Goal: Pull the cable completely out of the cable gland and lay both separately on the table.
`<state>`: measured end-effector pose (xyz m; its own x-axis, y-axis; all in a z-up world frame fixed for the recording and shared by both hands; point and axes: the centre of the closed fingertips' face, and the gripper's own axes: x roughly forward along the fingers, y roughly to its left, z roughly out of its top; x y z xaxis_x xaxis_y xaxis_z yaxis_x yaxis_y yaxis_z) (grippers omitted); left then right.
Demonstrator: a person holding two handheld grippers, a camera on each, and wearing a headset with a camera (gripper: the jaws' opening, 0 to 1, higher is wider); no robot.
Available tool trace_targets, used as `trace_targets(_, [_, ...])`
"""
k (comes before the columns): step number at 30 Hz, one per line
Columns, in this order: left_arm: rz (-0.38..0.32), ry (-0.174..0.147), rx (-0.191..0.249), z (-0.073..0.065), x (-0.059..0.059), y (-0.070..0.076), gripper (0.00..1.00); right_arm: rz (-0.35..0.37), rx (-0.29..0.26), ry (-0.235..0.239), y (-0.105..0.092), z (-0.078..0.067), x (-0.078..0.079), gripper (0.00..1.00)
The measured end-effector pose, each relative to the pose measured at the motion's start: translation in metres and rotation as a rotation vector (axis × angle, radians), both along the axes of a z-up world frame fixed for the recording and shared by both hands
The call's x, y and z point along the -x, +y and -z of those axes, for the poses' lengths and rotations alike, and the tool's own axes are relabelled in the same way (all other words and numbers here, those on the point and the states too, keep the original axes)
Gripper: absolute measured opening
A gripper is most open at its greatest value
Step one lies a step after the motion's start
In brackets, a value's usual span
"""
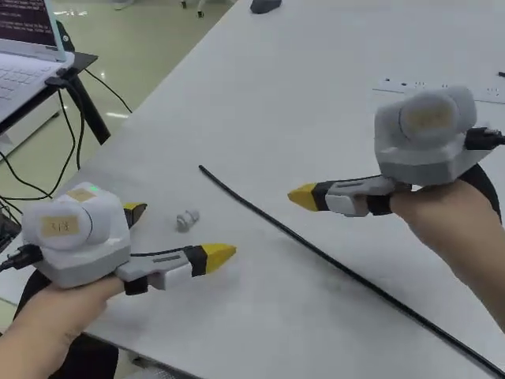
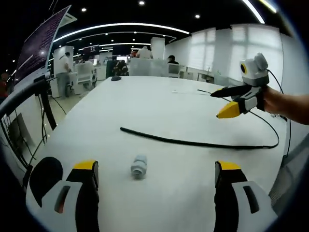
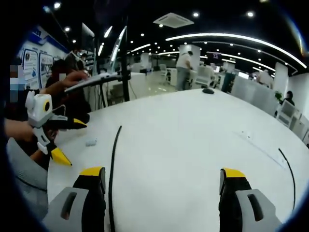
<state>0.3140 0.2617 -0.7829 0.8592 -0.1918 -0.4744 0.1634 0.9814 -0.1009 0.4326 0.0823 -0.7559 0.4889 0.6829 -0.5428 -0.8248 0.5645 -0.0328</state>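
Note:
The small white cable gland (image 1: 187, 219) lies by itself on the white table (image 1: 300, 87). It sits between the spread yellow-tipped jaws of my left gripper (image 1: 175, 231), which is open and not touching it. The black cable (image 1: 331, 260) lies apart from the gland, running diagonally from mid-table toward the near right edge. My right gripper (image 1: 312, 196) hovers just above the cable, open and holding nothing. In the left gripper view the gland (image 2: 138, 165) is just ahead of the left gripper (image 2: 157, 166), with the cable (image 2: 193, 142) beyond. In the right gripper view the cable (image 3: 113, 159) runs past the left jaw of the right gripper (image 3: 162, 172).
A laptop (image 1: 24, 47) on a black stand with hanging wires stands off the table's left side. A white power strip (image 1: 410, 85) lies at the far right and a dark mouse (image 1: 264, 6) at the far edge. A thin black lead (image 3: 289, 169) lies on the table.

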Motion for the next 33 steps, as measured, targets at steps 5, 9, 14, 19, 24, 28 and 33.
trace_targets(5, [0.05, -0.016, -0.005, -0.026, 0.0, -0.021, 1.0, 0.073, 0.078, -0.025, -0.09, -0.008, 0.008, 0.99])
trace_targets(9, [0.093, -0.038, -0.022, -0.042, 0.001, -0.043, 1.0, 0.146, 0.134, -0.035, -0.161, -0.014, 0.023, 0.99])
trace_targets(14, [0.12, -0.077, -0.066, -0.053, -0.001, -0.061, 1.0, 0.236, 0.076, -0.021, -0.211, -0.019, 0.043, 0.99])
trace_targets(19, [0.169, -0.054, -0.088, -0.058, 0.002, -0.086, 1.0, 0.329, 0.053, 0.02, -0.251, -0.014, 0.062, 0.99])
trace_targets(24, [0.186, -0.093, -0.11, -0.069, 0.0, -0.097, 1.0, 0.347, 0.033, 0.043, -0.261, -0.014, 0.081, 0.99])
trace_targets(28, [0.202, -0.085, -0.133, -0.07, 0.002, -0.104, 1.0, 0.347, 0.035, 0.037, -0.269, -0.015, 0.088, 0.99])
trace_targets(33, [0.22, -0.07, -0.152, -0.069, 0.007, -0.111, 1.0, 0.362, 0.011, 0.035, -0.276, -0.018, 0.094, 0.99])
